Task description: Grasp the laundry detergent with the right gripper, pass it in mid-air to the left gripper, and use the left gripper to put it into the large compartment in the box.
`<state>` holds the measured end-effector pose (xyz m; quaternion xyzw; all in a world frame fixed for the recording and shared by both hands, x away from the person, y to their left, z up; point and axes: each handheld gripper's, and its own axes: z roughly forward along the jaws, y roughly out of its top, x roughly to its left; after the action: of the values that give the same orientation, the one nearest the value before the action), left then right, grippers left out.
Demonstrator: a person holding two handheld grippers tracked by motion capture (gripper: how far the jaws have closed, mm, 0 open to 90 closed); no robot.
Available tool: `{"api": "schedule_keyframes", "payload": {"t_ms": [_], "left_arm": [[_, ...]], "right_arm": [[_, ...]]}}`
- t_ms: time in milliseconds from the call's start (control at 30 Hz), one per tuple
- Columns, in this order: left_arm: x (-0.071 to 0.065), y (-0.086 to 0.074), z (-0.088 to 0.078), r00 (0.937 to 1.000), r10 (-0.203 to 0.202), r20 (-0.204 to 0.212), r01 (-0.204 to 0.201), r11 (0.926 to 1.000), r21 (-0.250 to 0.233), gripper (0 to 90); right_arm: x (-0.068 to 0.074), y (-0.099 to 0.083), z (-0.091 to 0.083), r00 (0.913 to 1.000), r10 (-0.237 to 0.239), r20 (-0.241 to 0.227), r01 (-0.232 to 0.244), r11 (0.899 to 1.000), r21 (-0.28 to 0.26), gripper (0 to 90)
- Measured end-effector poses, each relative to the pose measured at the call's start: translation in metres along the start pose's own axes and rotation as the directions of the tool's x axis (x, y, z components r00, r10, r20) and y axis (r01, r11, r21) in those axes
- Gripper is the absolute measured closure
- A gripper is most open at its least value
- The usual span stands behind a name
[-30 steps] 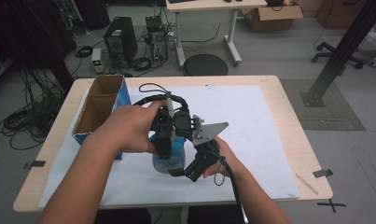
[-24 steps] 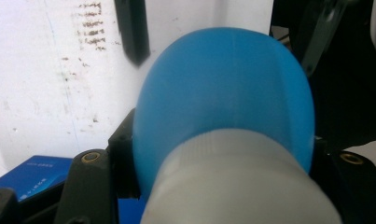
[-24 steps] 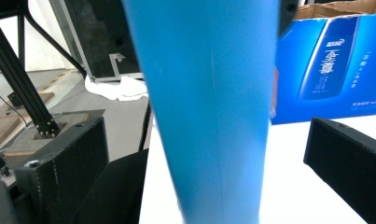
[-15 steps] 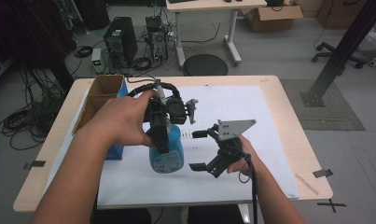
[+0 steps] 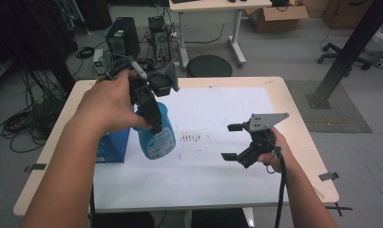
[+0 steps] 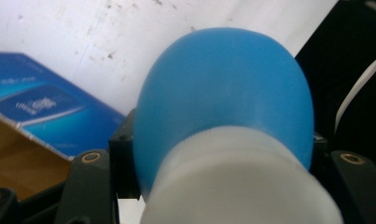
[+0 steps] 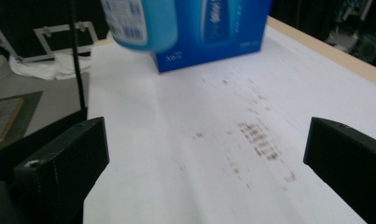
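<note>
A blue bottle (image 5: 157,135) with a white label hangs tilted in the air over the left part of the table. My left gripper (image 5: 151,113) is shut on its upper part. In the left gripper view the bottle's blue shoulder (image 6: 223,93) and pale neck bulge between the two jaws. My right gripper (image 5: 231,141) is open and holds nothing, to the right of the bottle above the white paper (image 5: 213,171). In the right gripper view the bottle's base (image 7: 139,21) floats at the top left, far beyond the spread jaws.
A blue carton (image 5: 112,146) with an open cardboard top stands on the table's left side, just behind the bottle. Brown smudges (image 5: 190,137) mark the paper's middle. The wooden table edge (image 5: 317,175) runs on the right. Computer cases and cables lie on the floor beyond.
The left gripper has lifted the bottle up and a little left, off the paper. The right gripper has let go of the bottle area and drawn away to the right, open.
</note>
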<state>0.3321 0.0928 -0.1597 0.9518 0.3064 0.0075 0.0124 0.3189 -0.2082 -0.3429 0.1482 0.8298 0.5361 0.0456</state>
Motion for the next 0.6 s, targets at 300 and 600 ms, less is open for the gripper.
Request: {"api": "schedule_keyframes", "payload": {"t_ms": [300,600], "left_arm": [[0.019,-0.006,-0.019,0.9816,-0.19,-0.014,0.191,0.9816,0.012,38.2],[0.041,-0.013,-0.039,0.913,-0.407,-0.02,0.407,0.9132,-0.01,38.2]], "right_arm": [[-0.013,-0.016,-0.019,0.997,0.039,0.066,-0.045,0.995,0.09,0.2],[-0.018,-0.026,-0.026,0.9932,0.054,0.103,-0.068,0.989,0.132,0.3]]}}
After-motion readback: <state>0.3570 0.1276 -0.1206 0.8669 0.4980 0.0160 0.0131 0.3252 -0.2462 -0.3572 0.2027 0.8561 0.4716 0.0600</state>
